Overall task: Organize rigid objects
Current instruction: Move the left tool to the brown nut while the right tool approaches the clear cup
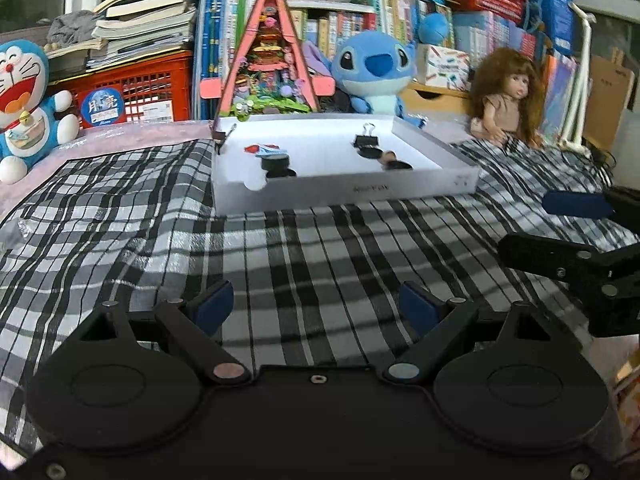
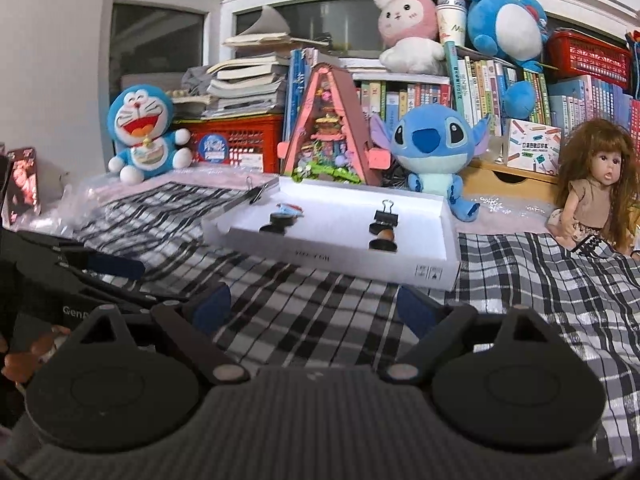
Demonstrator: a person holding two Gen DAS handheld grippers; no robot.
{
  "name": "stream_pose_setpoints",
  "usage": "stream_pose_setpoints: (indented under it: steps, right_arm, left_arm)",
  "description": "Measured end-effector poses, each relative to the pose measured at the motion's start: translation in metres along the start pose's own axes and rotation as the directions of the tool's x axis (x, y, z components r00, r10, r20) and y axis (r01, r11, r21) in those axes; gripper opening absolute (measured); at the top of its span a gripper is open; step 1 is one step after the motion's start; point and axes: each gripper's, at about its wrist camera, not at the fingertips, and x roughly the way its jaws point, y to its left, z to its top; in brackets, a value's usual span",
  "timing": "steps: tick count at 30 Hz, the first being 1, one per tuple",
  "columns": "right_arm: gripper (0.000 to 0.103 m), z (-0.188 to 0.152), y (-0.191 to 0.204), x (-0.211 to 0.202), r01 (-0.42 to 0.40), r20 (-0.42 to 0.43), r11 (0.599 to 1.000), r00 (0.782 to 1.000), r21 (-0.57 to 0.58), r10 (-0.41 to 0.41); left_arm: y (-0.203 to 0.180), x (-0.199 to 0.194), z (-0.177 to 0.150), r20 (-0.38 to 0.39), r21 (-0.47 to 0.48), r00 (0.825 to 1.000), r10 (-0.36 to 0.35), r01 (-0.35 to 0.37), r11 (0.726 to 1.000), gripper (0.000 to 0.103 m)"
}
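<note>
Both claws stood wide open and empty over the checked cloth (image 1: pixel 320 240) on the worktop: the left claw (image 1: pixel 316 306) with nothing between its blue pads, the right claw (image 2: pixel 316 306) likewise bare. From the left wrist view, the white tray (image 1: pixel 400 190) lay at 12 o'clock, well apart from the claw, with the right claw reaching in at 3 o'clock. From the right wrist view, the tray sat between 12 and 1 o'clock, nearer but untouched. Inside it rested a black binder clip (image 2: pixel 385 216) towards the right, a dark round piece (image 2: pixel 382 245) just in front of it, and a small red-and-blue item (image 2: pixel 289 210) on a black base towards the left; a further clip (image 2: pixel 256 192) gripped the tray's far left corner. Judging by this layout, sorting appeared largely done, with both claws between picks. Any next move would call for finding a loose rigid item; none showed on the cloth.
</note>
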Motion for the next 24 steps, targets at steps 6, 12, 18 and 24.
stream_pose_setpoints:
  steps: [6,12,18,24]
  right_arm:
    - [0.095,-0.018,0.006,-0.007,-0.023,-0.033,0.999,0.999,-0.027,0.023]
    - [0.095,-0.035,0.016,-0.012,-0.062,-0.066,0.995,0.996,-0.078,0.057]
    - [0.090,-0.042,0.027,-0.013,-0.117,-0.082,0.988,0.991,-0.103,0.109]
    - [0.070,-0.046,0.035,-0.008,-0.135,-0.113,0.985,0.986,-0.108,0.123]
  left_arm:
    - [-0.010,-0.004,-0.013,-0.001,0.057,1.000,0.000,0.000,0.998,0.089]
    - [-0.012,-0.006,-0.019,-0.007,0.054,1.000,-0.012,0.012,0.998,0.089]
    - [-0.013,-0.006,-0.022,-0.003,0.059,1.000,-0.012,0.013,0.998,0.089]
    - [-0.009,-0.007,-0.023,-0.004,0.043,1.000,-0.018,0.018,0.999,0.089]
